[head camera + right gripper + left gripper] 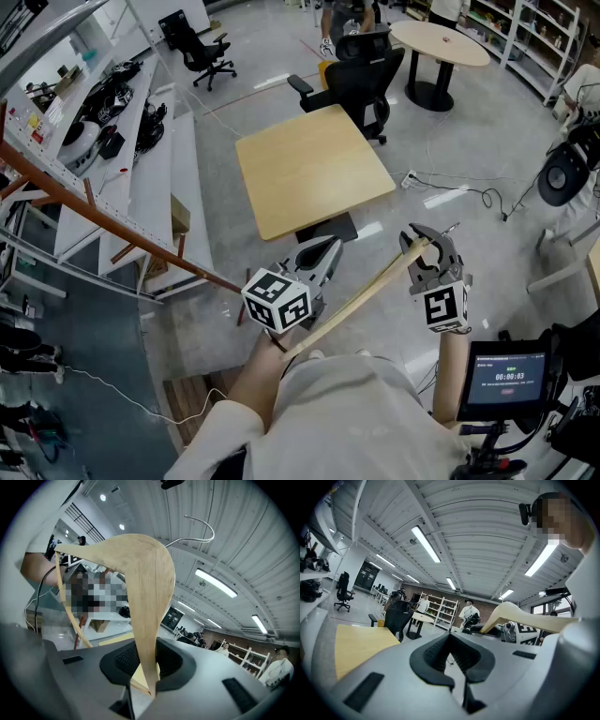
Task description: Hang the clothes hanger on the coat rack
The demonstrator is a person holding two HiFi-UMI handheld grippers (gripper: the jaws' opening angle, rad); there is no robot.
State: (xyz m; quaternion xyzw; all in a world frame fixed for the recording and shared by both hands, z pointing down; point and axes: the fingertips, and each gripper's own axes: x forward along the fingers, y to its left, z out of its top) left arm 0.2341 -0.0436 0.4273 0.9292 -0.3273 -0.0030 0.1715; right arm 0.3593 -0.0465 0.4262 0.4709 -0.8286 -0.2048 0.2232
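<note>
A wooden clothes hanger (pixel 361 298) slants from my right gripper (pixel 429 255) down-left toward my body. The right gripper is shut on one arm of that hanger (pixel 146 578), whose wire hook (pixel 200 528) points up toward the ceiling. My left gripper (pixel 324 251) is held beside it, jaws together with nothing between them (pixel 452 660). In the left gripper view the hanger (pixel 524 616) shows at the right, apart from the left jaws. A long reddish-brown bar (pixel 112 225), possibly part of the coat rack, slants across the left.
A square wooden table (pixel 309 169) stands just ahead, with a black office chair (pixel 361 80) behind it and a round table (pixel 441 42) farther back. White shelving (pixel 131 159) with gear lines the left. A small screen (pixel 506 380) sits at lower right. Cables cross the floor.
</note>
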